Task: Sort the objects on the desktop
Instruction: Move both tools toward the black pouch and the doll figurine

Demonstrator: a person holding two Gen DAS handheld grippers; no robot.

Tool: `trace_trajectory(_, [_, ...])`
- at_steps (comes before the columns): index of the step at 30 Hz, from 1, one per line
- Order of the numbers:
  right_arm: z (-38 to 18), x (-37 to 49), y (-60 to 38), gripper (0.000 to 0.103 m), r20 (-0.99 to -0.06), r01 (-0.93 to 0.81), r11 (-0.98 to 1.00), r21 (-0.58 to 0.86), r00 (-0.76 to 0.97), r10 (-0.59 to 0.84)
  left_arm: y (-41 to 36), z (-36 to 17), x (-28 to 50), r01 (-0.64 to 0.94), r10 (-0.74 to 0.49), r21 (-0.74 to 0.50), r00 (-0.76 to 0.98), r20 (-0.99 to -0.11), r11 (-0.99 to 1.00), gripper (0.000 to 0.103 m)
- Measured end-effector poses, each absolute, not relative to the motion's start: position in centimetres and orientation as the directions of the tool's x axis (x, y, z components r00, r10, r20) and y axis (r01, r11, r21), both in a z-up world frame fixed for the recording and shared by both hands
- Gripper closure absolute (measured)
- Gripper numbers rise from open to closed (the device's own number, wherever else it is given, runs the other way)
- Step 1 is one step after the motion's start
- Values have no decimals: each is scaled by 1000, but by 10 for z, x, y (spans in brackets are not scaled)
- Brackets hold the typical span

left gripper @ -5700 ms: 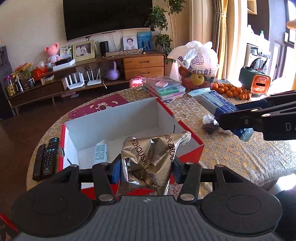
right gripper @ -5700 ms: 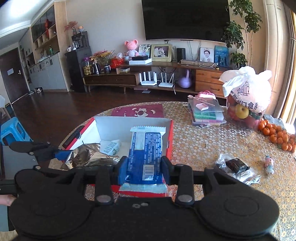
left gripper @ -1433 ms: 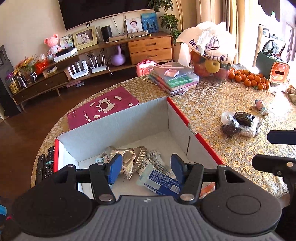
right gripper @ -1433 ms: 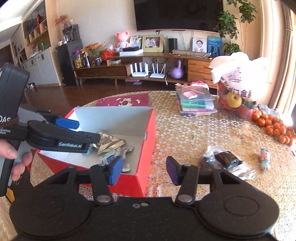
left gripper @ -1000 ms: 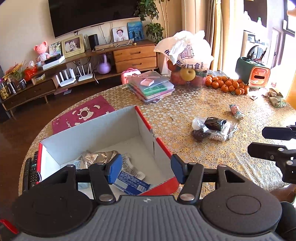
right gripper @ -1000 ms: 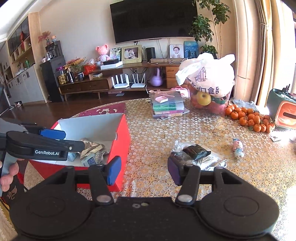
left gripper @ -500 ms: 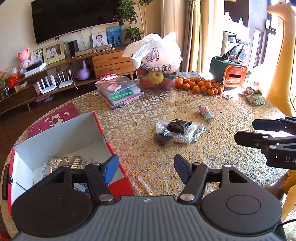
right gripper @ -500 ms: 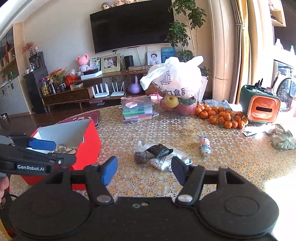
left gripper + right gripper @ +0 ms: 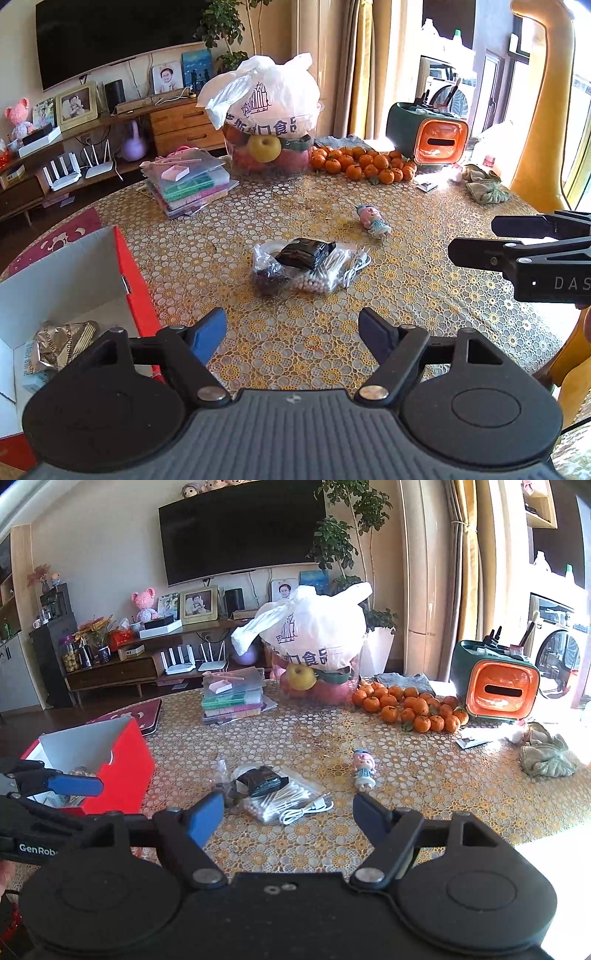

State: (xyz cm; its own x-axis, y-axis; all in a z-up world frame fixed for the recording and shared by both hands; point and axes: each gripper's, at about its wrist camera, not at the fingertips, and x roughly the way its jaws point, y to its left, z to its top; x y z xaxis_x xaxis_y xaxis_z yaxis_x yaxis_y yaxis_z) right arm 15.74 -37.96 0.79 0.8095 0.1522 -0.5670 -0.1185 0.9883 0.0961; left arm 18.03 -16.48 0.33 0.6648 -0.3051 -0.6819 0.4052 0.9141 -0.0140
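Observation:
A red box with a white inside (image 9: 125, 266) (image 9: 125, 760) stands at the table's left, holding a silver foil pouch (image 9: 61, 343) and other packets. In the middle lie a black packet (image 9: 304, 253) (image 9: 263, 780), a clear bag of cotton swabs (image 9: 321, 275) (image 9: 280, 799), a white cable (image 9: 306, 812) and a small doll figure (image 9: 373, 221) (image 9: 364, 768). My left gripper (image 9: 291, 332) is open and empty, just short of that pile. My right gripper (image 9: 288, 816) is open too, hovering near the swabs and cable.
A stack of plastic cases (image 9: 184, 181), a white bag over a fruit bowl (image 9: 269, 122), a heap of oranges (image 9: 362, 166), a green and orange container (image 9: 428, 136) and a crumpled cloth (image 9: 484, 188) line the far side. A yellow chair (image 9: 543, 110) stands at right.
Both grippers let go of their packets, which now lie in the red box. Both then swung right, away from the box, toward the pile in the table's middle, and opened wider.

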Motion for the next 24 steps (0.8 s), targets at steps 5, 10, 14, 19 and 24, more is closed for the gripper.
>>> trace_trajectory(5, [-2, 172, -392, 25, -579, -102, 991, 88, 804, 134, -171, -9, 195, 386, -299, -30, 661, -688, 922, 23])
trace_trajectory(10, [-12, 190, -404, 25, -592, -75, 992, 100, 797, 120, -175, -22, 212, 366, -285, -29, 669, -686, 930, 21])
trace_trajectory(14, [-20, 205, -412, 25, -604, -62, 993, 97, 790, 109, -177, -31, 226, 343, -275, -41, 671, -689, 939, 20])
trace_trajectory(19, [-33, 224, -416, 25, -621, -55, 995, 81, 778, 94, -181, -41, 243, 323, -257, -38, 672, -694, 946, 20])
trace_trajectory(24, [-45, 240, -419, 25, -637, -57, 995, 79, 765, 94, -186, -53, 259, 311, -244, -35, 666, -705, 950, 20])
